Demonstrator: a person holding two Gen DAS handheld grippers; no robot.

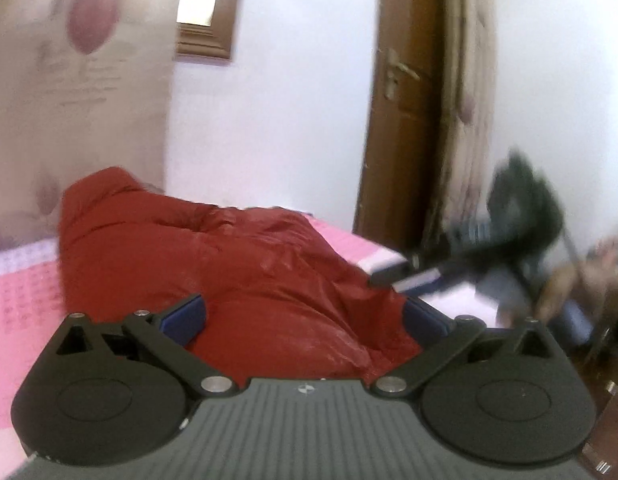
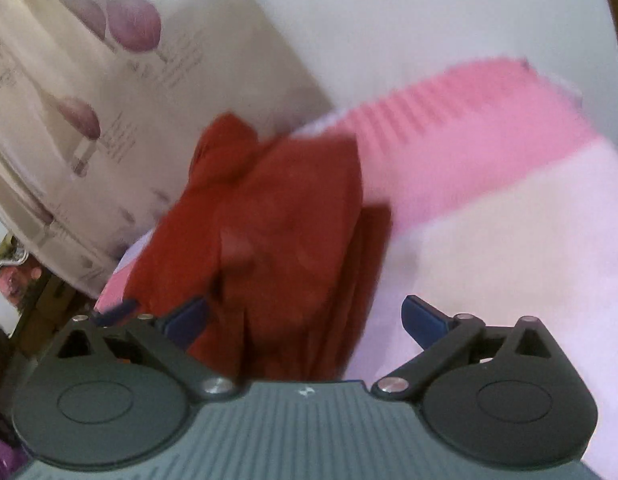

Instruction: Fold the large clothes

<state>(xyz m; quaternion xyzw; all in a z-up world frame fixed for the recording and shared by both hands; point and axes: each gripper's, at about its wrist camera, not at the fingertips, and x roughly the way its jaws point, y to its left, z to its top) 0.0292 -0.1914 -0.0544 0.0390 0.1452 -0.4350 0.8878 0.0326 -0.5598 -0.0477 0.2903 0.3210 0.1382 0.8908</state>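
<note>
A large red garment (image 1: 229, 264) lies bunched on the pink bed cover (image 1: 21, 304). My left gripper (image 1: 305, 316) is open, its blue fingers (image 1: 185, 318) wide apart with red cloth lying between them. The right gripper (image 1: 405, 276) shows in the left wrist view at the garment's right edge, blurred. In the right wrist view the red garment (image 2: 277, 224) lies ahead and to the left on the pink and white cover (image 2: 489, 220). My right gripper (image 2: 305, 316) is open, its blue fingers (image 2: 425, 318) spread, the left one over red cloth.
A cream curtain with purple flowers (image 1: 77, 92) hangs behind the bed. A brown door (image 1: 405, 100) with a handle stands at the right. A white wall (image 1: 289, 120) is behind. Clutter and a chair (image 1: 589, 280) sit at the far right.
</note>
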